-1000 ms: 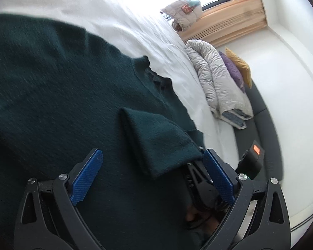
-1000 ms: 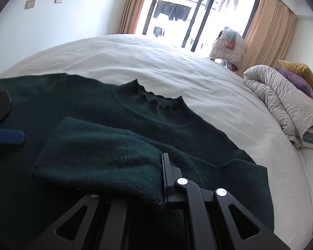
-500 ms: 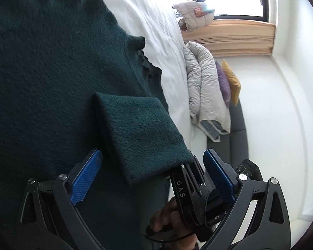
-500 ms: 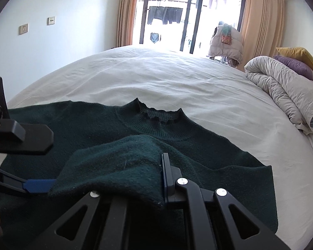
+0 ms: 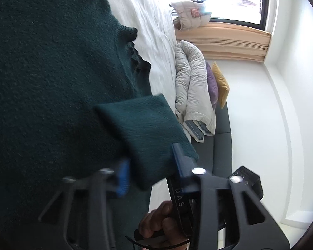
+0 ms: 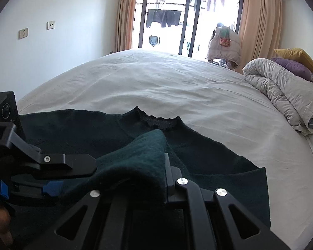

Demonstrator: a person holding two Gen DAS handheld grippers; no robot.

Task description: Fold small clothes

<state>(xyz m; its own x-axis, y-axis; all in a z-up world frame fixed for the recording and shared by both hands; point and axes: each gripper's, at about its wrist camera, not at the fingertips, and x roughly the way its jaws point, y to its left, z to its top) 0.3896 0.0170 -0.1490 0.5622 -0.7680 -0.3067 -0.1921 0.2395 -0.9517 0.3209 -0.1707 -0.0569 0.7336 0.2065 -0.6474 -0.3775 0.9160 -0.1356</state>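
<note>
A dark green knit sweater (image 5: 52,73) lies flat on the white bed (image 6: 156,87), collar (image 6: 158,121) toward the window. Its sleeve end (image 5: 144,129) is lifted over the body. My right gripper (image 6: 148,179) is shut on the sleeve (image 6: 139,154) and holds it up. My left gripper (image 5: 150,166) straddles the sleeve cuff, its blue fingers (image 5: 123,177) partly closed around the cloth and blurred with motion. The left gripper also shows in the right wrist view (image 6: 52,187), at the left of the sleeve.
A rolled grey duvet (image 6: 281,95) with purple and yellow pillows (image 6: 292,62) lies at the bed's right side. A dark sofa (image 5: 223,137) runs beside the bed. A puffy jacket (image 6: 223,43) hangs by the balcony door.
My left gripper's fingers have closed in from wide open onto the sleeve cuff. The right gripper has lifted the sleeve higher and carried it toward the collar.
</note>
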